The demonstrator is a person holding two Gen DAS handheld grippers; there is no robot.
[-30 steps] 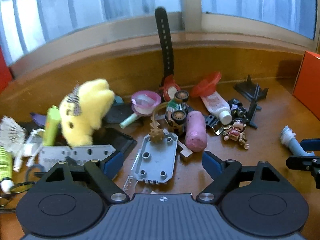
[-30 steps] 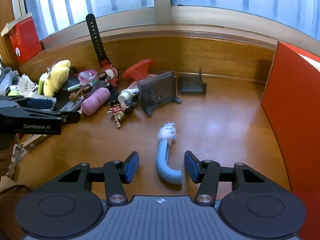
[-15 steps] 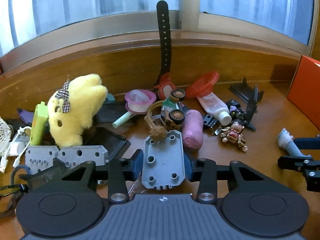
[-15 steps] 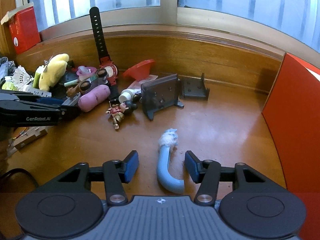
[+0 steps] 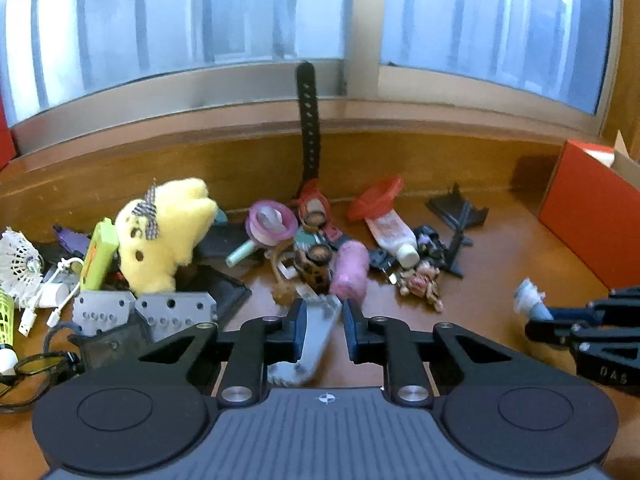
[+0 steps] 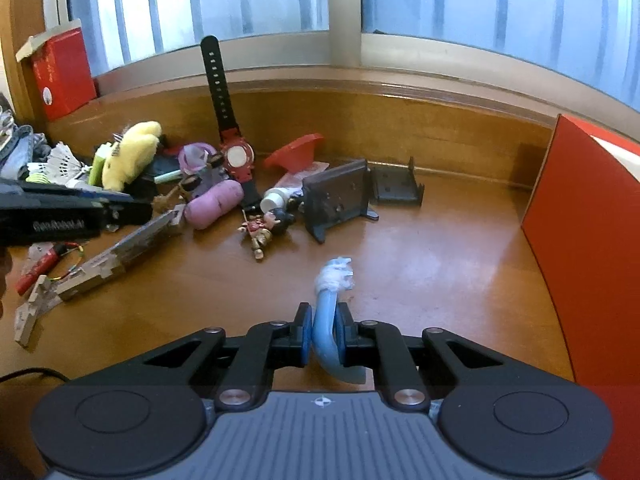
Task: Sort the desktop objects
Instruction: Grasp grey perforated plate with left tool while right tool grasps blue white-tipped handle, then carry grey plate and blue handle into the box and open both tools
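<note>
My left gripper (image 5: 323, 330) is shut on a flat grey plastic plate (image 5: 310, 342), tilted on edge between the pads; the plate also shows in the right wrist view (image 6: 136, 242). My right gripper (image 6: 323, 334) is shut on a curved light-blue tube (image 6: 326, 328) with a white tufted end (image 6: 336, 274), low over the wooden desk (image 6: 440, 264). In the left wrist view the tube's white end (image 5: 528, 296) sticks out of the right gripper at the right edge.
A pile lies along the back wall: a yellow plush (image 5: 164, 232), a pink capsule (image 5: 350, 268), a small doll (image 5: 420, 280), a red watch with black strap (image 6: 236, 156), a white tube (image 5: 392, 236), dark brackets (image 6: 340, 196). A red box (image 6: 584, 248) stands at right.
Both grippers closed: the left onto the grey plate, now tilted on edge, the right onto the blue tube. Both views rose a little.
</note>
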